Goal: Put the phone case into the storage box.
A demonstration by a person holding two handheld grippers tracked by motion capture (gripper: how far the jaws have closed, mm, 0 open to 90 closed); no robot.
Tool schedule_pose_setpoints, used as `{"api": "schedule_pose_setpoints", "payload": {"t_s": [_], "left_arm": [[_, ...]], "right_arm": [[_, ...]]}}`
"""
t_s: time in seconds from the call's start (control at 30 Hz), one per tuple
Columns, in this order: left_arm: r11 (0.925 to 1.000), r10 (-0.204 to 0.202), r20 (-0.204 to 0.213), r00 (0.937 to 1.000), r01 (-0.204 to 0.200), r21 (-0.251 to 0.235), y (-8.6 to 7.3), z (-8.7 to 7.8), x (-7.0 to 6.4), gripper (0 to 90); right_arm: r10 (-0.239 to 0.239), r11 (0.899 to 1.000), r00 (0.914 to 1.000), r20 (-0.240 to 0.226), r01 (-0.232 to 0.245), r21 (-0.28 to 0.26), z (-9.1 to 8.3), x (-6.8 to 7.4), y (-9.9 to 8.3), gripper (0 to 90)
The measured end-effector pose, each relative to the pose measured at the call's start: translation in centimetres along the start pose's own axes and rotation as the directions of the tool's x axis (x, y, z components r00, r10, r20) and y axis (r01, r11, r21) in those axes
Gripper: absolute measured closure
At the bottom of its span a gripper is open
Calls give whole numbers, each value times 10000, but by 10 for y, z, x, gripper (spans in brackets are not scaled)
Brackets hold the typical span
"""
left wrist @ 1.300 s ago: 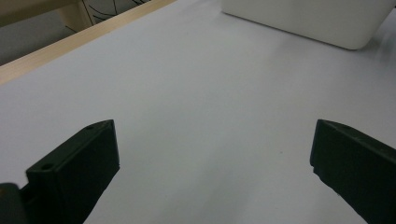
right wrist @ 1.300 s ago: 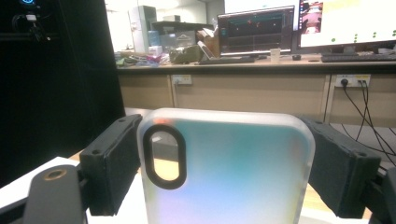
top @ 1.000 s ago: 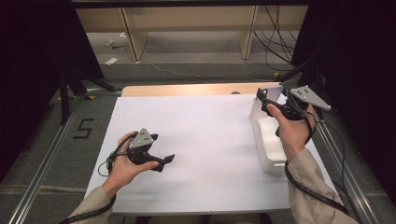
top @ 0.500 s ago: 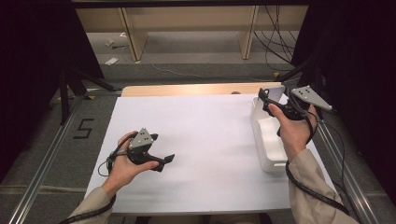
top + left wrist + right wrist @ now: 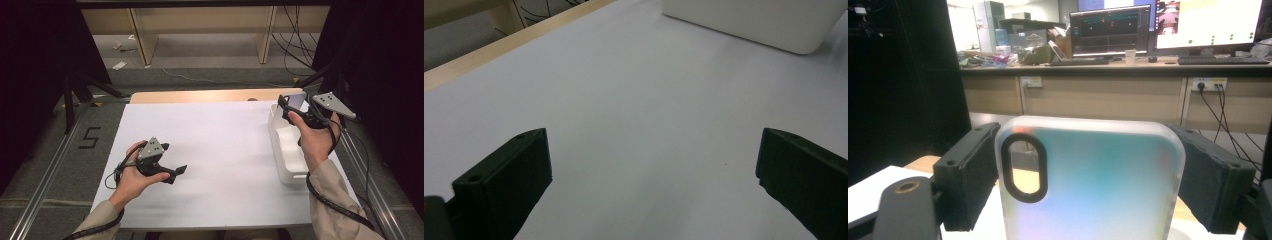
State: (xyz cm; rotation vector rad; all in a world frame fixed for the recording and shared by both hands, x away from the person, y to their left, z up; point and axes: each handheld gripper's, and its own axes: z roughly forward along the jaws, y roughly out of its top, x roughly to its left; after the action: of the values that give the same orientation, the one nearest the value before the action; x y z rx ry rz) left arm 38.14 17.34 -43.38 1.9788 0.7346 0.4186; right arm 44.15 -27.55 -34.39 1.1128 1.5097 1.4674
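My right gripper (image 5: 292,103) is raised over the far end of a white tray (image 5: 283,159) at the table's right side, shut on a translucent phone case (image 5: 1090,182). The phone case (image 5: 297,101) stands upright between the jaws, its oval camera cutout at the upper left in the right gripper view. My left gripper (image 5: 172,159) rests low over the white table sheet (image 5: 225,150) at the front left, jaws wide apart with nothing between them. In the left gripper view its gripper (image 5: 651,170) looks across bare white sheet toward the tray (image 5: 754,22).
A wooden table edge (image 5: 200,96) runs along the far side of the sheet. Metal rails flank the table left and right. Beyond the table, the right gripper view has a desk with monitors (image 5: 1168,25) and a dark curtain (image 5: 903,80) on the left.
The right gripper with the phone case has shifted slightly; the left hand and its gripper have stayed in place.
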Motion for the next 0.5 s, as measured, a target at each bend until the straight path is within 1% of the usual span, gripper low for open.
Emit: {"api": "schedule_pose_setpoints", "payload": {"t_s": [0.5], "left_arm": [[10000,-4,-7,10000,4,-18,0,0,0,8]], "right_arm": [[-9,10000,9999,131,8,6,0,-4,-1,190]]}}
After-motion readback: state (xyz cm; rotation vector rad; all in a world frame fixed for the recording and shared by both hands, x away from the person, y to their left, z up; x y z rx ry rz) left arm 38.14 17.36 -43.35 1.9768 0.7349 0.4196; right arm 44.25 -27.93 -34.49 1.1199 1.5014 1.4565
